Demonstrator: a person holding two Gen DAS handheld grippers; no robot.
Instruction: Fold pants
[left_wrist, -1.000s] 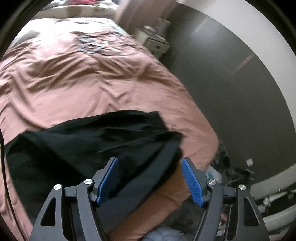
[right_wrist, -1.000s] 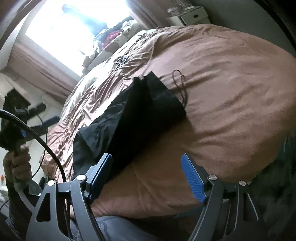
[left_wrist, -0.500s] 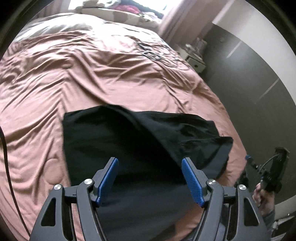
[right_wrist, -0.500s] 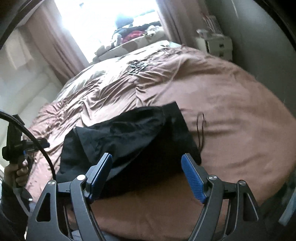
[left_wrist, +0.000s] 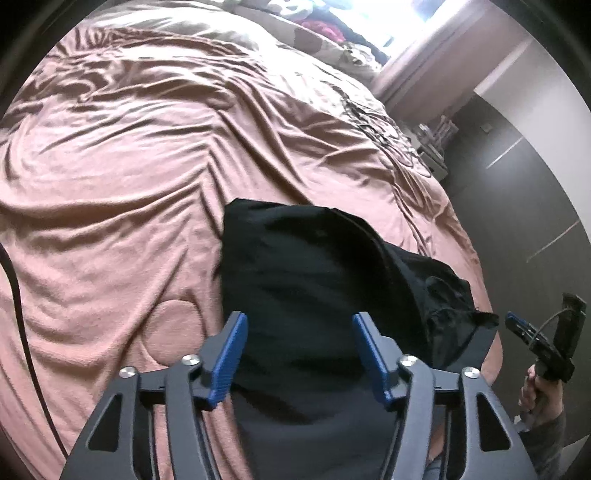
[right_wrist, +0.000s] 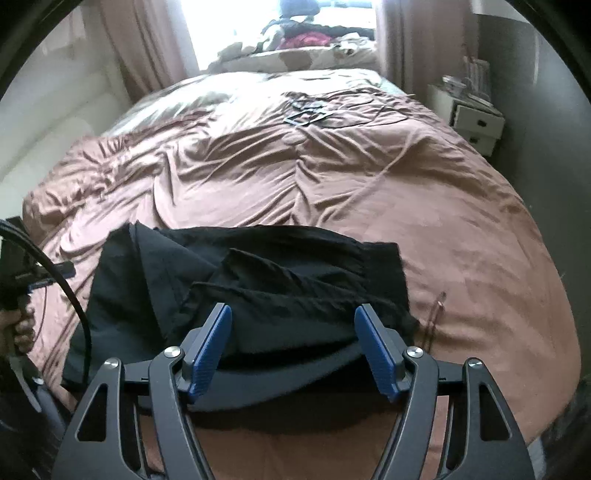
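Left gripper (left_wrist: 297, 354) and right gripper (right_wrist: 293, 349): both closing, still apart, nothing clamped, over black pants (left_wrist: 314, 266). Pants lying rumpled, partly folded, near front edge of pink bed (left_wrist: 110, 166). Approach-to-grasp step, probably. Next: drop to near hem, pinch cloth, then fold over.

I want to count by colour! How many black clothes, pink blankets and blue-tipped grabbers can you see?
Black pants: 1
Pink bedspread: 1
Blue-tipped grabbers: 2, left gripper and right gripper, both closing, nothing pinched
Total: 4
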